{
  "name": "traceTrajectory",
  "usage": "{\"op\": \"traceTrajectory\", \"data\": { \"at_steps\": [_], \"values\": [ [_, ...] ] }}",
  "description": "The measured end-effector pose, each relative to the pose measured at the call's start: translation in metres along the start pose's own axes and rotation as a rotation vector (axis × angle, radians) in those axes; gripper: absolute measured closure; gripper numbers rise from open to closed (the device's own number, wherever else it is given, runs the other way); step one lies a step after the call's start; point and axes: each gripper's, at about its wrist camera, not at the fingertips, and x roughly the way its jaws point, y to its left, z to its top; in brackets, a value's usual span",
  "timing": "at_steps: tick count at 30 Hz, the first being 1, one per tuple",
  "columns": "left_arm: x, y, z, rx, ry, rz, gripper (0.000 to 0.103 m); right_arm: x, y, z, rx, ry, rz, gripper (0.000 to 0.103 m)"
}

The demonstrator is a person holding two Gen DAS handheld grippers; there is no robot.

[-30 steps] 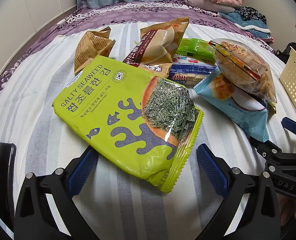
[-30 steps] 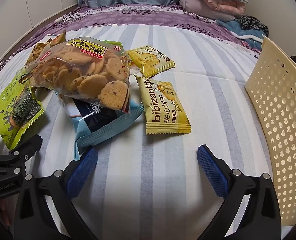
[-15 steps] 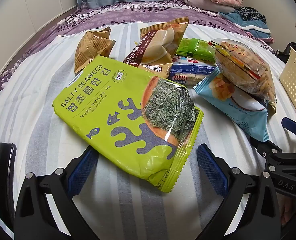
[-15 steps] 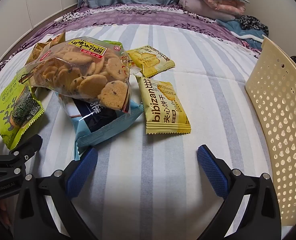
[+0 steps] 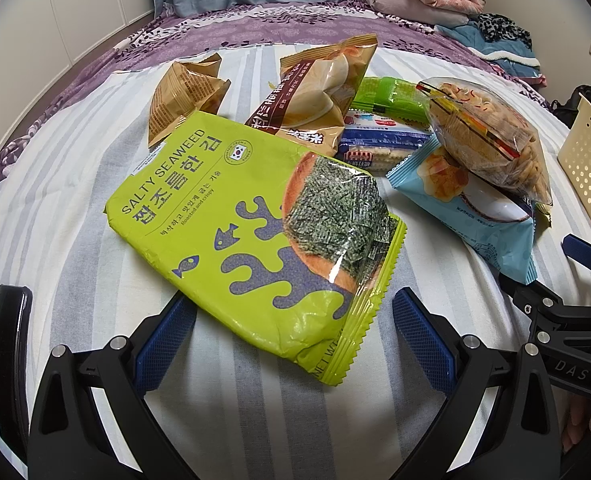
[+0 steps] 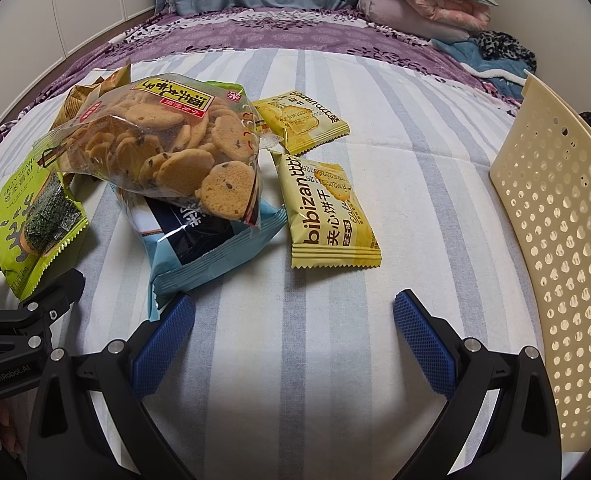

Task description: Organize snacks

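Striped bedsheet [image 6: 375, 128], blue-grey on white, serves as the work surface; snacks lie in a loose heap toward its left half. Cream perforated basket [image 6: 555, 248] stands at the right edge, its wall upright, well apart from the heap. Largest packet: green seaweed bag [image 5: 251, 236], lying flat, long axis diagonal from far-left to near-right, serrated end toward the left gripper [image 5: 293, 332]. That gripper is spread wide, both blue pads low at the sheet, straddling the bag's near corner without touching it that I can confirm. Next: clear cookie bag [image 6: 167, 152], resting on top of a light-blue packet [image 6: 211, 252], label end pointing away from the camera. Brown pastry bag [image 5: 315, 92] leans up behind the seaweed bag, beside a crumpled tan packet [image 5: 183, 92]. A blue-white cracker pack [image 5: 379, 146] and a green wrapper [image 5: 391, 98] lie behind the heap. Smallest: two yellow biscuit packets, the near one [image 6: 327, 212] flat with its long axis running away from the right gripper [image 6: 293, 332], the far one [image 6: 299, 122] angled crosswise just beyond it, apart. Right gripper is also spread wide, holding nothing, over bare sheet.
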Motion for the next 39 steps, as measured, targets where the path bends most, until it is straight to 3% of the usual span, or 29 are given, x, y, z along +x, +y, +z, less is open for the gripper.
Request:
{"op": "traceTrajectory", "data": {
  "at_steps": [31,39],
  "values": [
    [0.001,-0.001,-0.003,0.0,-0.005,0.0,0.003,0.0,0.002,0.001,0.002,-0.004,0.002,0.005],
    [-0.015,0.016,-0.002,-0.077,-0.03,-0.048,0.003,-0.018,-0.003,-0.005,-0.007,-0.048,0.065,0.005]
  ]
}}
